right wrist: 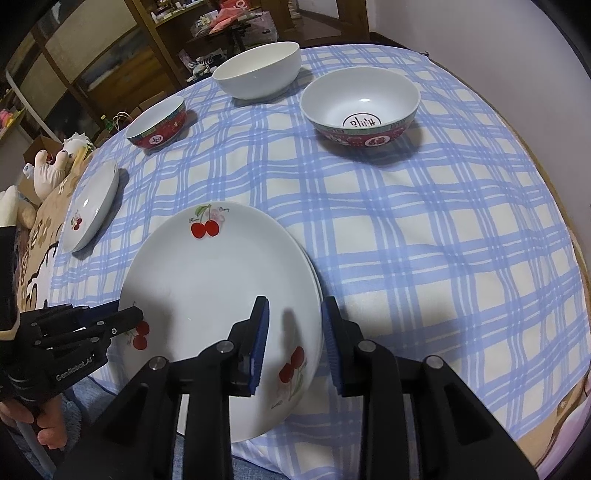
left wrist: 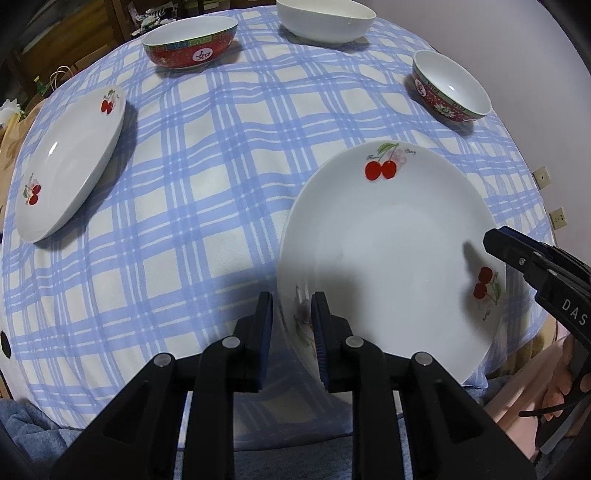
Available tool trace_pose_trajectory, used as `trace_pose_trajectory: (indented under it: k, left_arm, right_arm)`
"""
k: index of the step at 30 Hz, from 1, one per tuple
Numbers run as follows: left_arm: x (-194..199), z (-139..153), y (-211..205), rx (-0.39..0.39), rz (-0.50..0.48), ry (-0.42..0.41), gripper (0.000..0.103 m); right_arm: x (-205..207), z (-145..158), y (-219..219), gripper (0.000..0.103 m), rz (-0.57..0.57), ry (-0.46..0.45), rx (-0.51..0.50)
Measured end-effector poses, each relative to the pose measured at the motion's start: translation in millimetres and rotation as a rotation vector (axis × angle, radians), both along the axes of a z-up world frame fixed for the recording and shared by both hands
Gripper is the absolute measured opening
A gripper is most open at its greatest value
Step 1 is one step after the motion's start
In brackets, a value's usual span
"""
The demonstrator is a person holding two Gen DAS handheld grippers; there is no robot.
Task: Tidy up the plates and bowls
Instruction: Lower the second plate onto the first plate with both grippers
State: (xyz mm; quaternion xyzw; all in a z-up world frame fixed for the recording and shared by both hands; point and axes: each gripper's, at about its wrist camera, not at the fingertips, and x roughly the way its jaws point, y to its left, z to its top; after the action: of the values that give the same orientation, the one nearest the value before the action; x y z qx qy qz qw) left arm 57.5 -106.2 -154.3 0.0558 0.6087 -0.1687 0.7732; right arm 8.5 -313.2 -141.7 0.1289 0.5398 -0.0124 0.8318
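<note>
A white cherry plate lies near the table's front edge, seemingly stacked on another plate whose rim shows at its right. My left gripper is open and straddles the plate's left rim. My right gripper is open and straddles its right rim. A second cherry plate lies at the left. Two red patterned bowls and a plain white bowl stand at the back.
A blue checked tablecloth covers the table. The small red bowl also shows in the right wrist view, the other one in the left wrist view. Shelves and soft toys lie beyond the left edge.
</note>
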Motion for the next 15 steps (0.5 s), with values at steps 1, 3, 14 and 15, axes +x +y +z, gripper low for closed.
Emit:
trace_pose_trajectory:
  k: [1, 3, 14, 15]
  left_arm:
    - [0, 0, 1, 0.001, 0.003, -0.002, 0.021]
    - [0, 0, 2, 0.003, 0.005, -0.011, 0.021]
    - [-2, 14, 11, 0.012, 0.012, -0.079, 0.021]
    - [-2, 17, 13, 0.017, 0.011, -0.093, 0.021]
  right_arm:
    - [0, 0, 0, 0.031, -0.001, 0.0, 0.001]
    - [-1, 0, 0, 0.031, -0.001, 0.002, 0.0]
    - [-5, 6, 1, 0.036, -0.01, -0.013, -0.015]
    - [-6, 8, 0, 0.039, -0.014, -0.022, -0.017]
